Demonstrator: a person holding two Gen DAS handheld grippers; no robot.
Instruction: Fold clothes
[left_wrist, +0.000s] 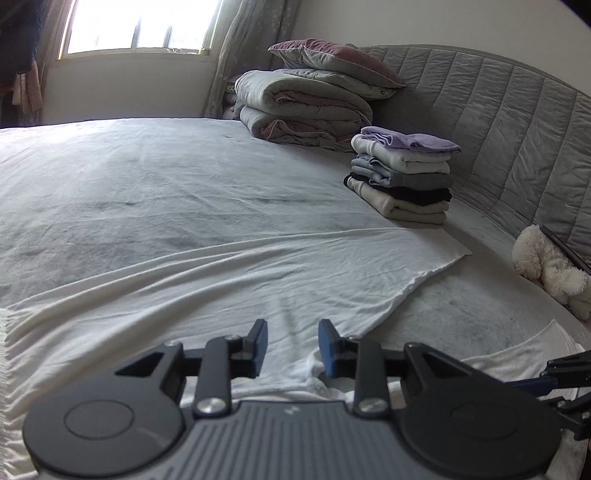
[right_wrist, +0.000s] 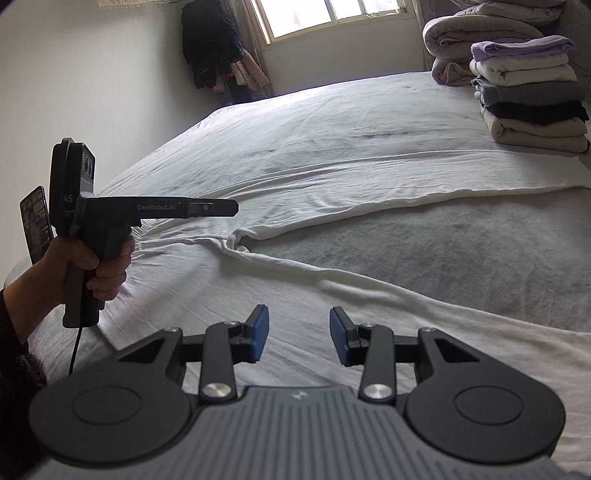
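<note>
A white garment, which looks like trousers with two legs spread apart, lies flat on the grey bed. In the right wrist view the white garment forks near the middle, one leg running to the far right and the other towards the near right. My left gripper hovers just over the cloth near the fork, open with nothing between its blue pads. My right gripper is open above the near leg, its pads clear of the cloth. A hand holds the left gripper, seen from the side.
A stack of folded clothes stands at the far right by the padded headboard. Folded quilts and a pillow are piled behind it. A white plush toy lies at the right edge. Dark clothes hang by the window.
</note>
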